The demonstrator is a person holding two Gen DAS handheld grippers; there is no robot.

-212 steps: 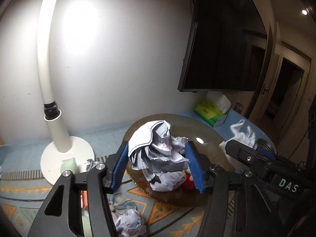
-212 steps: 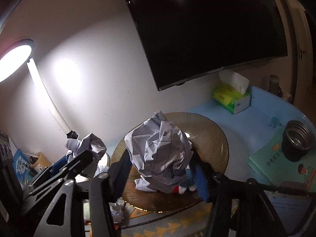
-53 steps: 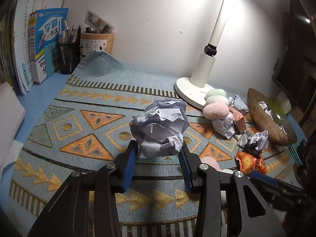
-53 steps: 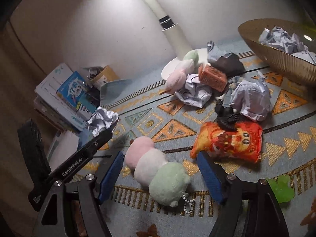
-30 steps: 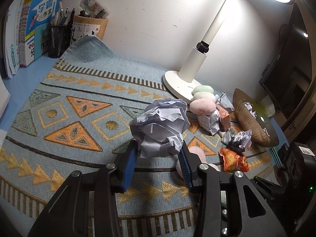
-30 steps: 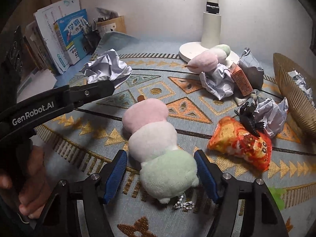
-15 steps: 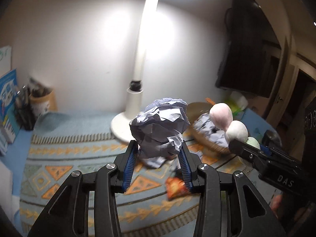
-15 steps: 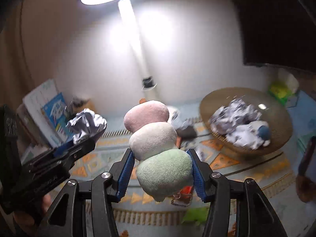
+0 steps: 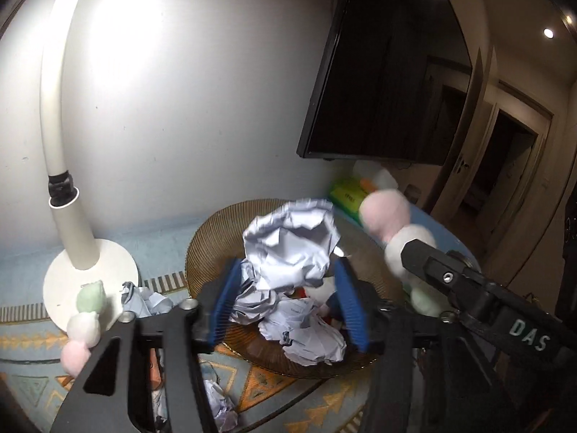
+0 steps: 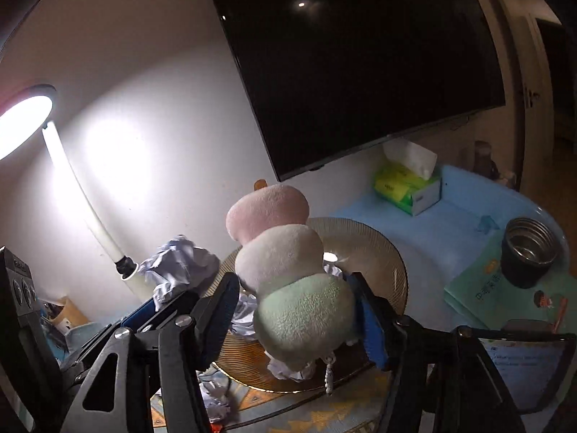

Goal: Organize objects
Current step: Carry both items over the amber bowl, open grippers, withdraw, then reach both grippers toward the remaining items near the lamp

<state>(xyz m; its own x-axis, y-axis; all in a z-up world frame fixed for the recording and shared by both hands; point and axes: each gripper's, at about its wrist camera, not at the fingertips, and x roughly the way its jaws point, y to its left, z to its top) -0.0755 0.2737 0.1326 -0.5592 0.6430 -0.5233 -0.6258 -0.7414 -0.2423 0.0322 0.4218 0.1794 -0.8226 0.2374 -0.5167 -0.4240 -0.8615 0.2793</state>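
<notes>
My left gripper (image 9: 288, 292) hangs over the gold ribbed bowl (image 9: 212, 238), its jaws opening. A crumpled paper ball (image 9: 288, 245) sits between the blue pads with a gap on each side. Several paper balls (image 9: 306, 335) lie in the bowl below. My right gripper (image 10: 295, 310) is also over the bowl (image 10: 378, 249), jaws opening. The pink, white and green plush skewer (image 10: 285, 263) stands between its pads, clear of the left pad and close to the right one. That plush (image 9: 384, 213) shows blurred at the right of the left wrist view.
A white lamp base (image 9: 119, 267) stands left of the bowl, with a second plush skewer (image 9: 84, 317) and loose paper (image 9: 148, 299) beside it. A dark screen (image 10: 360, 54) hangs on the wall. A tissue box (image 10: 407, 187), steel cup (image 10: 528, 256) and green book (image 10: 494, 288) lie to the right.
Both grippers have swung across the rug and up over the bowl. Their jaws have widened, so the paper ball and the plush are no longer squeezed.
</notes>
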